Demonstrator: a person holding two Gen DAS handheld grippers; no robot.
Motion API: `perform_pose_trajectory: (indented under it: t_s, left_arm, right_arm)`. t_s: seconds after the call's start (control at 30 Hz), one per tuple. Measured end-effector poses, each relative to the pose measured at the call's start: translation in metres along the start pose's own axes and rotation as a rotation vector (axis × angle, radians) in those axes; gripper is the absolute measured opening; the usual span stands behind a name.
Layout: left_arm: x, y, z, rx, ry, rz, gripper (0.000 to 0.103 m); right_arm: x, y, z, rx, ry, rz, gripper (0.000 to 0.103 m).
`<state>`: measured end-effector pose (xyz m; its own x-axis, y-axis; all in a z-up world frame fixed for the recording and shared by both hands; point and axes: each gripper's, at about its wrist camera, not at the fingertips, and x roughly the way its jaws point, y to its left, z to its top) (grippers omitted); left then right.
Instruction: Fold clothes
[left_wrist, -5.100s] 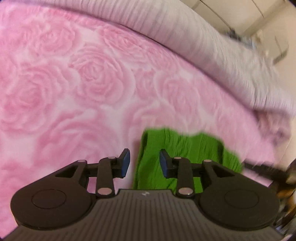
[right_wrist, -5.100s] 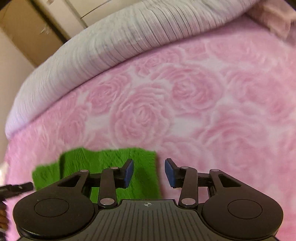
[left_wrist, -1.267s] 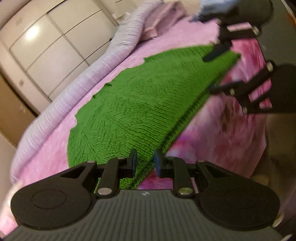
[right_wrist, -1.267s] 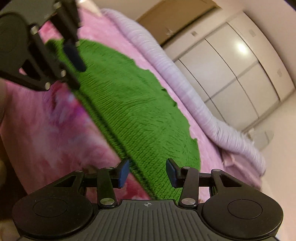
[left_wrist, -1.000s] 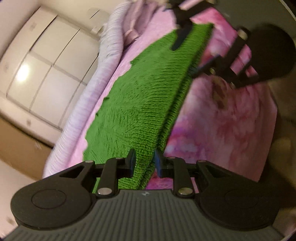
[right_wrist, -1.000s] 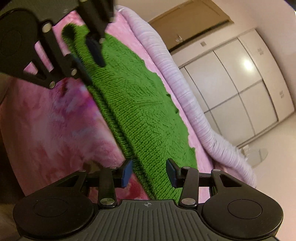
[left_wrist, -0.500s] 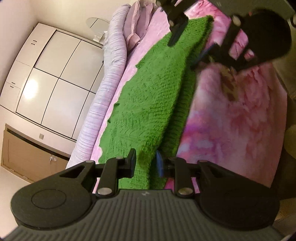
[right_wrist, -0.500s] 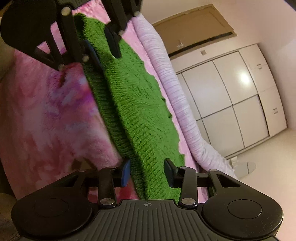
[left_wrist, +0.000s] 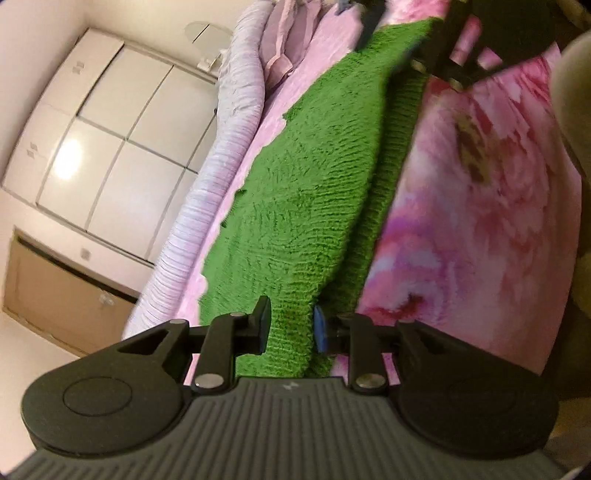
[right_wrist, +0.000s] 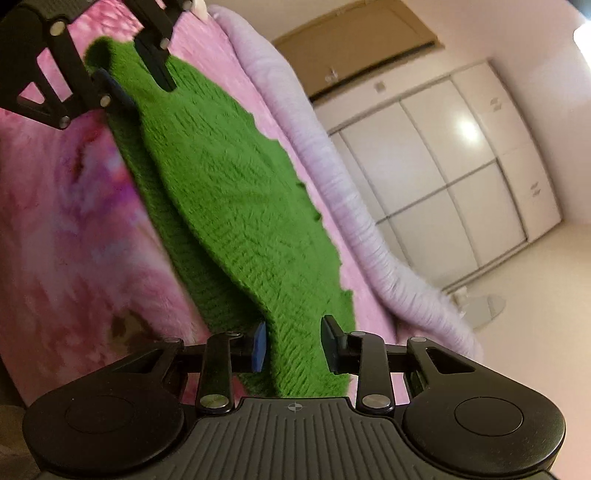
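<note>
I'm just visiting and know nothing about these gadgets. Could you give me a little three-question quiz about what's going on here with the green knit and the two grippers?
1. True or false: the green sweater lies on a plain white sheet.
2. What sits between the fingers of the left gripper?
A. the lilac quilt
B. an edge of the sweater
C. nothing
3. Fill in: the right gripper has the sweater's ______ between its fingers.

Key
1. False: it lies on a pink rose-patterned blanket.
2. B
3. edge
</note>
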<state>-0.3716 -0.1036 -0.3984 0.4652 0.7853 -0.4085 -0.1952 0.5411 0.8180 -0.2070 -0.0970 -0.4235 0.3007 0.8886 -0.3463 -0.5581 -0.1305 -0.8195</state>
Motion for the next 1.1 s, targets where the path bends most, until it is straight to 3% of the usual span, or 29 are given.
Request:
perform_pose_trajectory:
  t_s: [0.03,0.07,0.3,0.4,0.5,0.63,0.7,0.8,0.93,1.03,1.1]
  left_arm:
    - [-0.001,0.002,-0.001,-0.014,-0.002,-0.01,0.004]
    - [-0.004,0.004,-0.002,-0.021,-0.01,-0.012,0.004]
    - [-0.033,0.028,-0.012,-0.105,-0.077,-0.049,0.003]
    - [-0.041,0.022,-0.015,-0.053,-0.084,-0.069,0.002]
    - [-0.033,0.003,-0.02,0.017,-0.041,-0.116,0.001]
    - [-0.029,-0.006,-0.017,0.059,-0.036,-0.094,0.001]
    - [-0.031,0.004,-0.016,-0.01,-0.033,-0.126,0.003]
    - [-0.04,0.037,-0.021,-0.237,-0.025,-0.25,0.006]
    - [-0.052,0.084,-0.034,-0.562,-0.035,-0.354,0.006]
    - [-0.038,0.11,-0.039,-0.795,-0.011,-0.332,0.006]
    - [-0.021,0.12,-0.038,-0.892,0.044,-0.3,0.006]
  right_arm:
    - [0.003,-0.001,-0.001,0.007,0.01,0.027,0.004]
    - [0.004,-0.003,-0.002,0.019,0.015,0.05,0.001]
    - [-0.021,-0.036,-0.005,0.154,0.0,0.102,0.0]
    - [-0.037,-0.04,-0.007,0.154,0.01,0.119,0.0]
    - [-0.044,-0.022,-0.014,0.115,0.054,0.173,0.0]
    - [-0.043,-0.008,-0.013,0.038,0.092,0.181,0.001]
    - [-0.048,-0.008,-0.011,0.023,0.105,0.189,0.005]
    - [-0.058,-0.015,-0.014,0.046,0.119,0.208,0.017]
    - [-0.073,-0.06,-0.023,0.399,0.101,0.273,0.032]
    - [-0.066,-0.098,-0.029,0.764,0.089,0.333,0.039]
    - [-0.049,-0.111,-0.028,0.933,0.105,0.352,0.041]
